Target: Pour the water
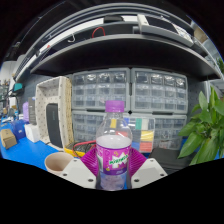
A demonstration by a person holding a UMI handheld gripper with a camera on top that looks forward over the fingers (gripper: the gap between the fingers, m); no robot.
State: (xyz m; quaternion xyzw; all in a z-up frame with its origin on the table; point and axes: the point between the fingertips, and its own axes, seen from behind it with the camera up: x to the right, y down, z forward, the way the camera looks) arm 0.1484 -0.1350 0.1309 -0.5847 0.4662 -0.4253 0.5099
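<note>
I see my hand-held gripper [113,172] narrowed, both pink pads [91,160] pressing the water bottle [114,146]; bottle upright between the fingers, purple cap up | blue bench [25,153] beneath; green plant [205,128] beside.

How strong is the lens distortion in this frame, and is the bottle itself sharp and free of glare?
Gripper view: heavy fisheye bending, the shelf above the drawer cabinets curves into an arc; the bottle between the fingers of the hand-held gripper is reasonably sharp, with soft highlights on its clear upper part but no harsh glare; lighting is even, and the plant is slightly soft.
</note>
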